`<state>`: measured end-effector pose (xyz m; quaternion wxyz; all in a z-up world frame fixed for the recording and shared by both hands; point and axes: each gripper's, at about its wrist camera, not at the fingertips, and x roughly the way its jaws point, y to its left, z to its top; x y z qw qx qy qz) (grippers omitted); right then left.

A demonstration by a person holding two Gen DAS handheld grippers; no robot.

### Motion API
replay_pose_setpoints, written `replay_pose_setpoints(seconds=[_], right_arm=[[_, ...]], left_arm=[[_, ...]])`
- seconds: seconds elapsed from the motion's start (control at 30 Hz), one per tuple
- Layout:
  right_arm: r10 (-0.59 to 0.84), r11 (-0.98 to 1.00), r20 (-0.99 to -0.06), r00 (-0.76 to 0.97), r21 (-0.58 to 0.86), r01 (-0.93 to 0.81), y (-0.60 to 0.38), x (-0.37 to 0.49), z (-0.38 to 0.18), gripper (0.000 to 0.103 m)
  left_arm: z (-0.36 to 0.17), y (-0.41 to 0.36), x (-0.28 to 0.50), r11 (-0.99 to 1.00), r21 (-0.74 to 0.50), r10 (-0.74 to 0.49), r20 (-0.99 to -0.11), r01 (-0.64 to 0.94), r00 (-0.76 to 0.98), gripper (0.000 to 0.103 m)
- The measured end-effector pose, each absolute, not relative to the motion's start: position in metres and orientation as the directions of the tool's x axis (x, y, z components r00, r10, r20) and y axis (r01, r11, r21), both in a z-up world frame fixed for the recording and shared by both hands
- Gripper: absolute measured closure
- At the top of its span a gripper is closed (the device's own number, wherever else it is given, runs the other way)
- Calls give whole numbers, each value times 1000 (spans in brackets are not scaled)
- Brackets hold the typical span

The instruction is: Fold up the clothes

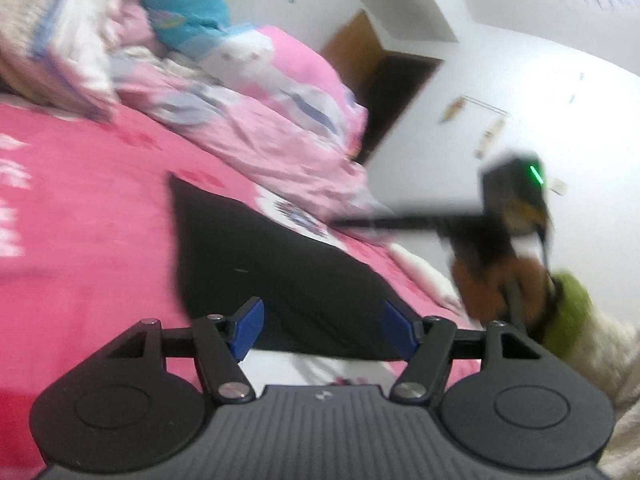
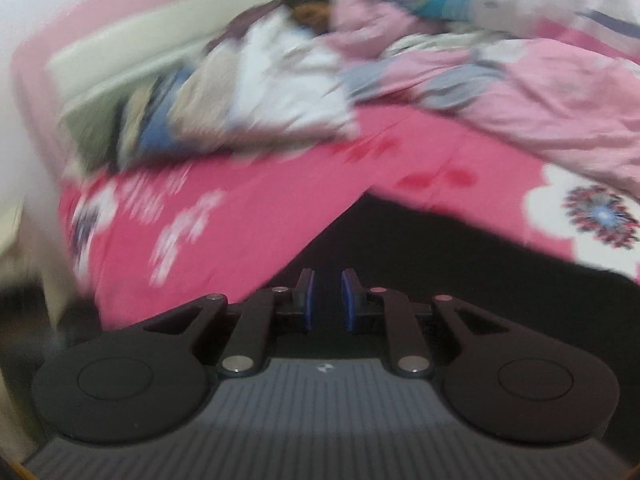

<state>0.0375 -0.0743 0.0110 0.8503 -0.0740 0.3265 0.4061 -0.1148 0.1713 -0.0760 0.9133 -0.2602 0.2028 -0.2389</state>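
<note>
While the bed point(image 1: 88, 184) fills most of both views, its pink flowered sheet carries everything: a heap of pale pink bedding point(image 1: 280, 128) and a turquoise item point(image 1: 188, 12) pushed up against the far edge, a pillow point(image 1: 52, 52) at the far left corner.

Black garment point(image 1: 280, 264) lies flat on the near half of the bed, toward the right edge, one corner pointing to the far side. Looks part-folded, edges straight; blur hides any crease.

Left tool point(image 1: 324, 328): blue pads point(image 1: 250, 326) well apart, nothing between them, hovering over the garment's near edge. Right tool point(image 2: 327, 300): pads close together with a narrow gap showing, no cloth pinched that I can see; it hangs above the dark cloth. From the left view it sits at the right edge of the bed, a hand point(image 1: 504, 284) and a green cuff point(image 1: 568, 312) behind it.

Judgement: between folds, both tools free of the cloth. Next move calls for each tool to take an edge or corner of the garment and carry it across evenly.
</note>
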Motion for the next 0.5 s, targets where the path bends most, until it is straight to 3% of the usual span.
replay_pose_setpoints(seconds=[0.1, 0.37, 0.5], right_arm=[[663, 562, -631, 402, 66, -824, -41, -2, -19, 89], [579, 310, -652, 490, -379, -872, 11, -60, -59, 90], [545, 265, -647, 533, -470, -842, 16, -62, -70, 95]], left_arm=[[-75, 189, -116, 766, -591, -480, -265, 253, 836, 37], [-79, 215, -114, 768, -617, -415, -280, 169, 866, 37], [-83, 217, -119, 770, -616, -415, -282, 168, 865, 37]])
